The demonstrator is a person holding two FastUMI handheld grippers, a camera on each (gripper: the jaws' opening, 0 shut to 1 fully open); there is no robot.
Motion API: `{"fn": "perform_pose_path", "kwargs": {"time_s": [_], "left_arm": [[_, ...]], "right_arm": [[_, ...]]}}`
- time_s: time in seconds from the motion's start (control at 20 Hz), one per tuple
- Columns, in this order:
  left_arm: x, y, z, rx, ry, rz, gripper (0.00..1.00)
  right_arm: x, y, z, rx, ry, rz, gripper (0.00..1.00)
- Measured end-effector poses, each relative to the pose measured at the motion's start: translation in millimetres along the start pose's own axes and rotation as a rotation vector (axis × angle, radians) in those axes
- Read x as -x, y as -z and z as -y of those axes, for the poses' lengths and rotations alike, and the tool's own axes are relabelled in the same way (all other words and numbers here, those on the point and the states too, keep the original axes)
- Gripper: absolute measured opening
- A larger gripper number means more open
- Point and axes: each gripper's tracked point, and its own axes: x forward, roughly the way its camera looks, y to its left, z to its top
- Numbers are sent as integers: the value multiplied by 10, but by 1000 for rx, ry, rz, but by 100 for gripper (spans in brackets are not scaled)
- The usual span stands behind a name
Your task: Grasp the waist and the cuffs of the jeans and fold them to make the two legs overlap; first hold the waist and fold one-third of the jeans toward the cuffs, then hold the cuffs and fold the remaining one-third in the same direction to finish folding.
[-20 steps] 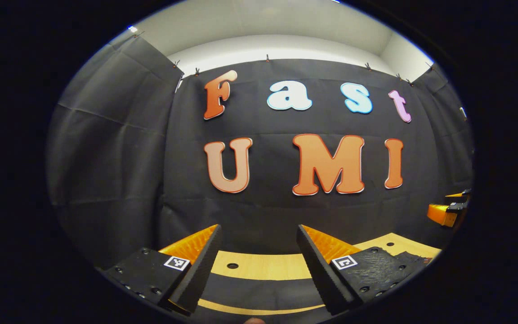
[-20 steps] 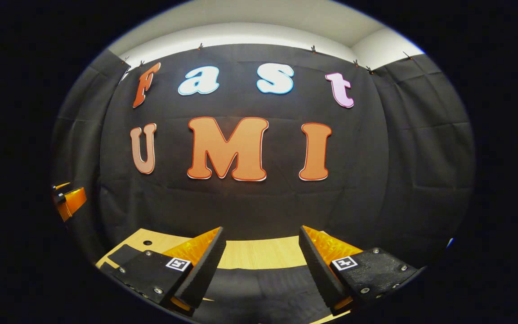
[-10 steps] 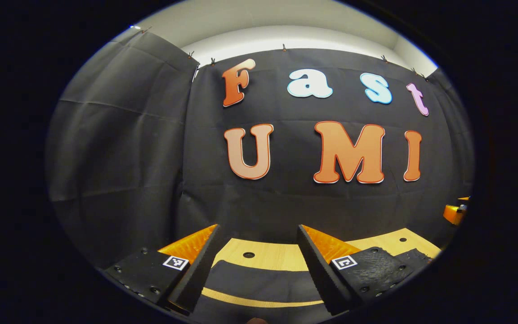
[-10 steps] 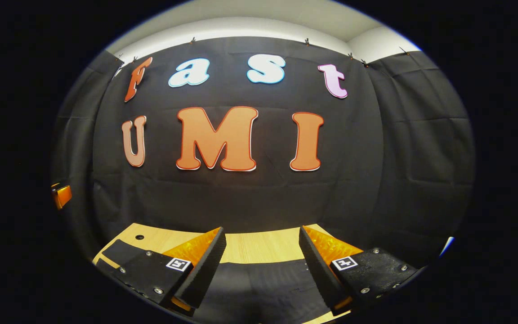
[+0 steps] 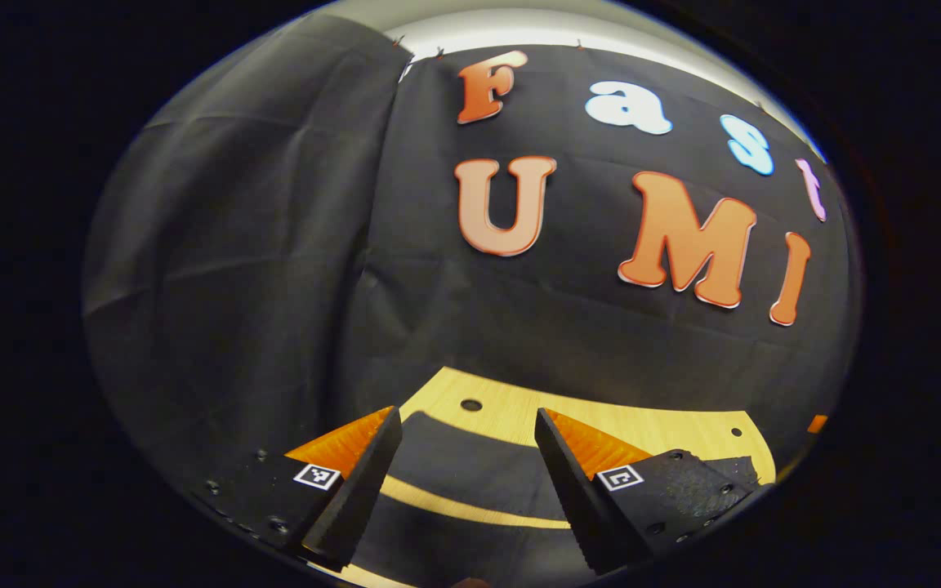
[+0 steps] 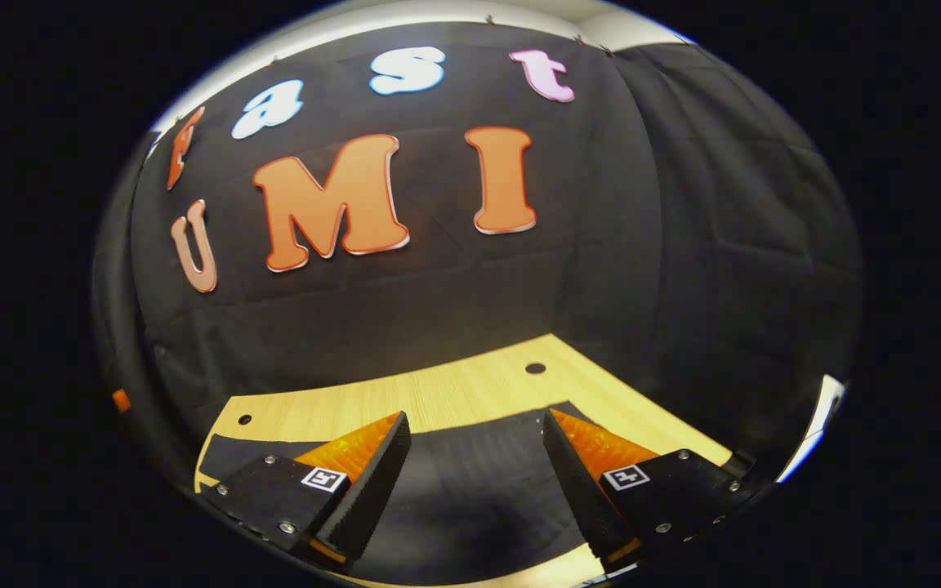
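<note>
- While both claws hang spread and empty, we see dark jeans below left gripper and right gripper.
- Wooden table beneath; nothing blocks us.

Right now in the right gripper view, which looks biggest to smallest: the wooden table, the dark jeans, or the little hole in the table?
1. Wooden table and dark jeans: both cover similar areas; the jeans lie nearer the camera and are partly hidden behind the open right gripper, so I won't rank them.
2. Hole: clearly smallest.
</note>
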Motion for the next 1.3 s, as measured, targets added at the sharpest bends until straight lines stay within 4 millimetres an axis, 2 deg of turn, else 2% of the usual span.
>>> {"fn": "perform_pose_path", "kwargs": {"time_s": [0.15, 0.25, 0.4, 0.65, 0.85, 0.95, 1.05, 1.3], "left_arm": [[-92, 373, -312, 55, -74, -118, 98], [-109, 550, -507, 79, -118, -191, 98], [-104, 874, -822, 73, -197, -300, 98], [-26, 1328, -1258, 126, -309, -466, 98], [-108, 1741, -1403, 243, -367, -622, 99], [-88, 1901, -1499, 284, -414, -675, 99], [-22, 2042, -1467, 307, -461, -733, 99], [35, 2294, -1496, 412, -515, -848, 99]], "right_arm": [[-134, 315, 294, -152, 46, -140, 98], [-218, 569, 532, -238, 88, -243, 97], [-334, 882, 926, -301, 162, -363, 98], [-521, 1139, 1314, -427, 218, -478, 97], [-653, 1309, 1648, -473, 275, -529, 97], [-695, 1418, 1784, -480, 299, -567, 96], [-701, 1544, 1918, -490, 340, -621, 96], [-825, 1835, 2072, -525, 368, -711, 97]]}}
